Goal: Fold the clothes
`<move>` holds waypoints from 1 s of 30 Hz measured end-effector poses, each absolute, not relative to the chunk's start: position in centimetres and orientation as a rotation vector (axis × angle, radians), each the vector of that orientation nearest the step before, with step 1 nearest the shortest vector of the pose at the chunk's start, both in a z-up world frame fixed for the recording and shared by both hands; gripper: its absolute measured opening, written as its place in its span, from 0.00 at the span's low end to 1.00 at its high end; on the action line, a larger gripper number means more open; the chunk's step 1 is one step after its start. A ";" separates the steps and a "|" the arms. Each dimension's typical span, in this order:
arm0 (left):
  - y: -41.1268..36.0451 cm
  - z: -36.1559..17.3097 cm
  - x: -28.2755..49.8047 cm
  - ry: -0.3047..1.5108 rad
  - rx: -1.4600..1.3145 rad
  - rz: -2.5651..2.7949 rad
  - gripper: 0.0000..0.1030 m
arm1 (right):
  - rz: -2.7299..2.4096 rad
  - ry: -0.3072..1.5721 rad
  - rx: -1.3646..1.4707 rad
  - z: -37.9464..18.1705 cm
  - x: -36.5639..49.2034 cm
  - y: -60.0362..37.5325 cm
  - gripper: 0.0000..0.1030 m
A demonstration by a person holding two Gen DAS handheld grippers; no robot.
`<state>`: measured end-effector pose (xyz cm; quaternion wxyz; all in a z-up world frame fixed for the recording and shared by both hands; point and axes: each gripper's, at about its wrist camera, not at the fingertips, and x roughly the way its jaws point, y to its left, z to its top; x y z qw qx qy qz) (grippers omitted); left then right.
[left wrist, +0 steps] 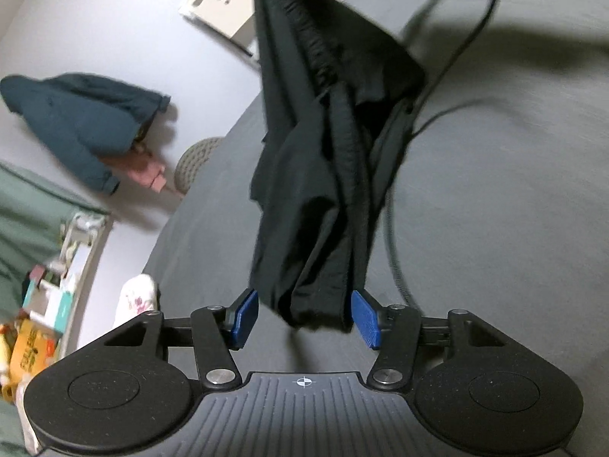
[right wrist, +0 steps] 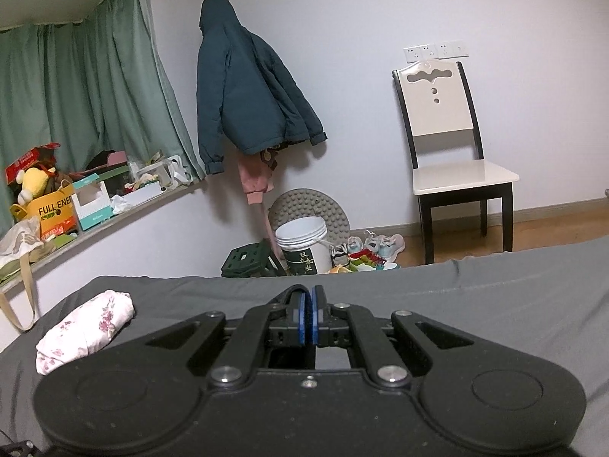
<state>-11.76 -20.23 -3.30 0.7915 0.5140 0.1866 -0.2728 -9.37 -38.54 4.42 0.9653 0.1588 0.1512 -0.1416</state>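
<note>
Left tool point(left wrist: 304, 318): blue pads spread wide, a black garment point(left wrist: 323, 160) hanging between them; lower hem sits in the gap, bunched, touching or nearly touching the right pad — cannot tell which. The pads are not pressing on the cloth. Garment runs up toward 12 o'clock and leaves the frame there; elastic gathered band visible near its upper part. Behind it lies the grey bed sheet point(left wrist: 495, 228). A thin black cable point(left wrist: 472, 34) loops across the sheet at 1 o'clock.

Right tool point(right wrist: 311, 314): pads pressed together, no cloth seen between them. It sits low over the bed sheet point(right wrist: 475, 304). A folded floral cloth point(right wrist: 85, 329) lies on the sheet at 9 o'clock, well apart from the pads.

Beyond the bed: teal hooded jacket point(right wrist: 243, 95) hanging on the wall at 12 o'clock, chair point(right wrist: 453, 160) at 2 o'clock, white bucket point(right wrist: 304, 245) on the floor.
</note>
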 end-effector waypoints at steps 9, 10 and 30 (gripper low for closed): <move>-20.0 -2.4 -10.0 0.426 1.023 -0.512 0.05 | -0.283 0.317 0.319 4.2 -9.2 -38.3 0.06; -20.0 -2.3 -9.8 0.428 1.014 -0.504 0.05 | -0.280 0.326 0.319 4.2 -9.2 -38.2 0.10; -9.8 12.7 -2.7 0.194 0.484 -0.164 0.04 | -0.354 0.127 -0.037 10.1 -10.9 -30.0 0.03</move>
